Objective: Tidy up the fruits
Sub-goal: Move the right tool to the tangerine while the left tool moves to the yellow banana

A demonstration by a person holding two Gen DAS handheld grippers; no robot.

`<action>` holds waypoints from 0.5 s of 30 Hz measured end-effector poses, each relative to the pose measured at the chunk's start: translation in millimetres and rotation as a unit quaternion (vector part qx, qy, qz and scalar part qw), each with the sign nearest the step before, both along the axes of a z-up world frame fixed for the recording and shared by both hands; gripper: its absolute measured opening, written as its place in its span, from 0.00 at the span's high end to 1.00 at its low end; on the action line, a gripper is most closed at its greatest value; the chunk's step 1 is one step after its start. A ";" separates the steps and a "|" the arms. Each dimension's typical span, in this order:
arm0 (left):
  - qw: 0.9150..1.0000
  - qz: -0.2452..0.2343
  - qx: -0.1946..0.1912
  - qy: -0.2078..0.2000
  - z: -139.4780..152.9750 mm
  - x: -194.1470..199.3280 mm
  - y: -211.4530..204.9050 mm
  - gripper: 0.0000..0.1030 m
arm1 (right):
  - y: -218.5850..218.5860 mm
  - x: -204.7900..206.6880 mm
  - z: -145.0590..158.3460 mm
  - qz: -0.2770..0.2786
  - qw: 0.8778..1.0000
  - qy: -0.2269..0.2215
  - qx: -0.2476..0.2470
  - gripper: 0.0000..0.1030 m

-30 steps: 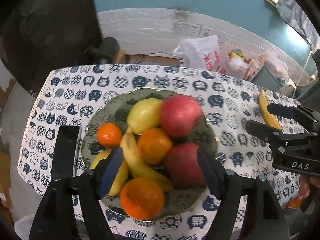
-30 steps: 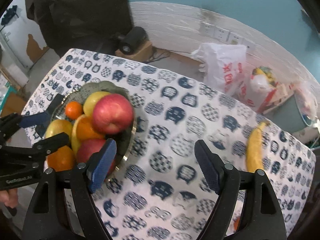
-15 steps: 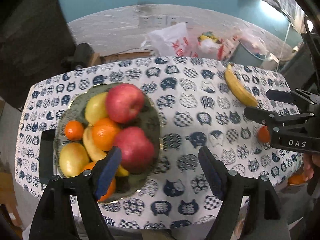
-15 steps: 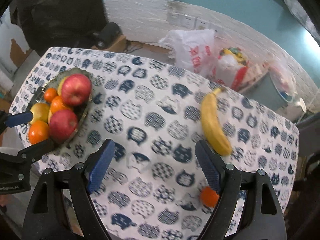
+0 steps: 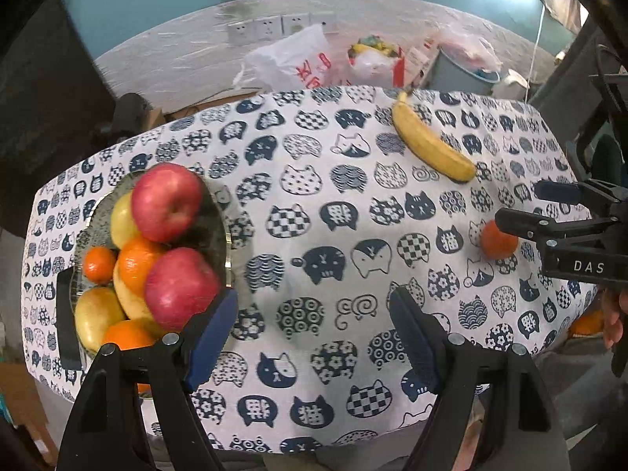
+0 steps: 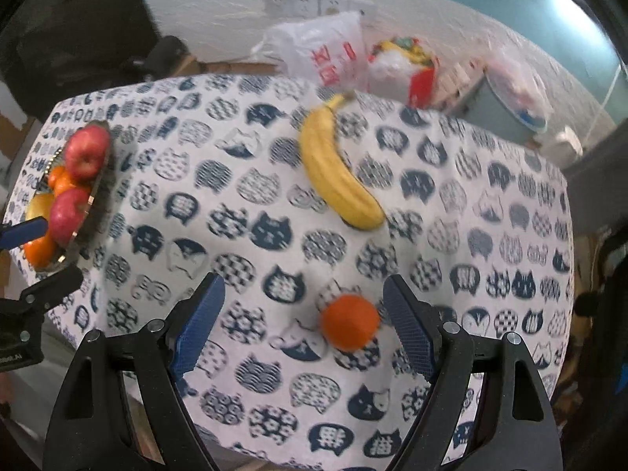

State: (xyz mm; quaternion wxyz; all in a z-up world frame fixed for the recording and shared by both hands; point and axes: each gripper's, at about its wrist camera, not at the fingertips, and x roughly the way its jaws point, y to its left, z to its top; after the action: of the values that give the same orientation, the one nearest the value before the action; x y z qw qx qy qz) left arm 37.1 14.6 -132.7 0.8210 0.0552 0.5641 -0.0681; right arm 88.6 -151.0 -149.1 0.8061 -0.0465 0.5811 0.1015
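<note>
Matt printed cloth [image 5: 314, 212] over the tabletop; glossy apples [image 5: 167, 206]; smooth banana [image 6: 333, 172]; dimpled orange [image 6: 349, 325]; plastic bag [image 5: 294, 62].

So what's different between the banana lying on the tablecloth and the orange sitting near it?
The banana is long, curved and yellow; the orange is round and orange. The banana lies toward the far edge of the table, while the orange sits nearer, just ahead of the right tongs and between their open jaws. The banana is clearly the longer of the two. Both rest loose on the cat-print tablecloth, outside the fruit bowl, and neither is held.
</note>
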 end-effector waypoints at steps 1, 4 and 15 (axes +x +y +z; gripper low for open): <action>1.000 -0.002 0.000 0.002 -1.9 -0.1 -2.4 0.22 | -3.9 0.0 -3.5 -0.003 1.000 0.005 -0.001 0.20; 1.000 -0.008 0.005 0.012 -10.2 -0.5 -10.9 0.22 | -15.0 -1.1 -15.3 -0.013 1.000 0.022 -0.005 0.20; 0.999 -0.020 0.013 0.033 -28.1 4.4 -25.5 0.22 | -35.6 -1.3 -53.9 -0.030 0.997 0.065 0.006 0.20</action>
State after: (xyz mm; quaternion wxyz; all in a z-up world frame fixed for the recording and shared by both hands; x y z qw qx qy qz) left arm 41.4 -10.9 -160.8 0.7998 0.0750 0.5902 -0.0794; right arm 87.3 -186.6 -203.0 0.7696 -0.0181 0.6328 0.0837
